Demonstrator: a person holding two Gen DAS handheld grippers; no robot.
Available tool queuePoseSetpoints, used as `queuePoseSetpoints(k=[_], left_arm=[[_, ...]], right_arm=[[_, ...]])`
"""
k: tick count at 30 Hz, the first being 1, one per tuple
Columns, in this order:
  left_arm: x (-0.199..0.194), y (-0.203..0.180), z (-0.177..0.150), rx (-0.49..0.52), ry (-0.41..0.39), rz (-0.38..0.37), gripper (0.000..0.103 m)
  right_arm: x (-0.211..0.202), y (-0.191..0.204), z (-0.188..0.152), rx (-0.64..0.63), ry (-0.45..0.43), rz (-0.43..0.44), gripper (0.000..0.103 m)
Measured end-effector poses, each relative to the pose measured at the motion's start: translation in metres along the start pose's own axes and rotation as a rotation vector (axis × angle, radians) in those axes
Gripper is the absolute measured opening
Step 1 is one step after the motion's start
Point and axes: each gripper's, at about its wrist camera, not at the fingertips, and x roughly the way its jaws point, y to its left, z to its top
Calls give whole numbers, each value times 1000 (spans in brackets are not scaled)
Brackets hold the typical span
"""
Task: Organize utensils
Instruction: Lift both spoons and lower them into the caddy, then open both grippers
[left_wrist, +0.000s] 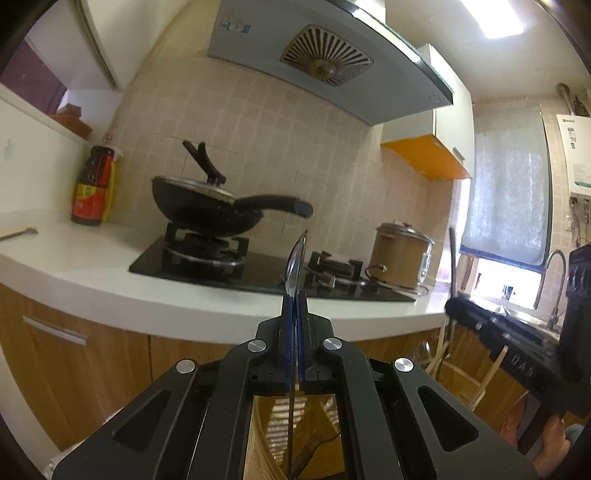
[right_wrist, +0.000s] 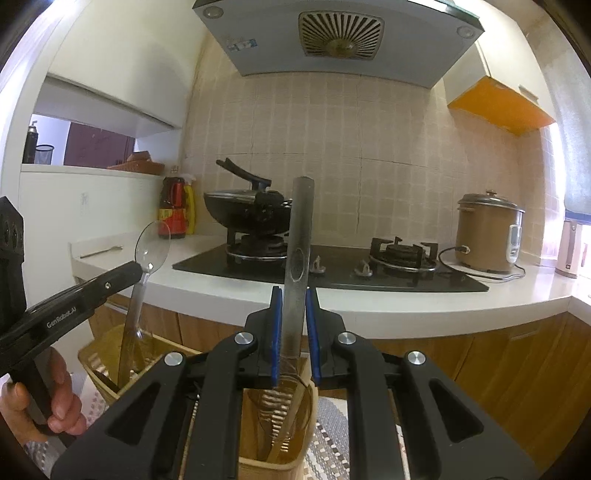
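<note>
My left gripper (left_wrist: 294, 295) is shut on a clear plastic spoon (left_wrist: 296, 264), bowl end up, its handle running down into a wooden holder (left_wrist: 258, 435) below. In the right wrist view the same spoon (right_wrist: 151, 243) stands in the left gripper (right_wrist: 138, 266) over a wooden utensil holder (right_wrist: 105, 373). My right gripper (right_wrist: 293, 295) holds a flat metal utensil handle (right_wrist: 299, 251) upright between its blue pads (right_wrist: 311, 332), the lower end reaching into a second wooden holder (right_wrist: 280, 461) below. The pads sit close against the handle.
A white counter (right_wrist: 369, 306) carries a black hob (right_wrist: 332, 273), a black wok with lid (right_wrist: 247, 210), a sauce bottle (right_wrist: 171, 210), a rice cooker (right_wrist: 487, 236) and a small utensil (right_wrist: 101, 252). Wooden cabinets lie below. A sink tap (left_wrist: 550, 280) is at the right.
</note>
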Motion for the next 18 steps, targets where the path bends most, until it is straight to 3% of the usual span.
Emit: queuePoseSetpoints(k=[18], left_arm=[[-42,-6,-17,32,36,32,0]], right_arm=[[-23,-2,10,-2,-74,28,11]])
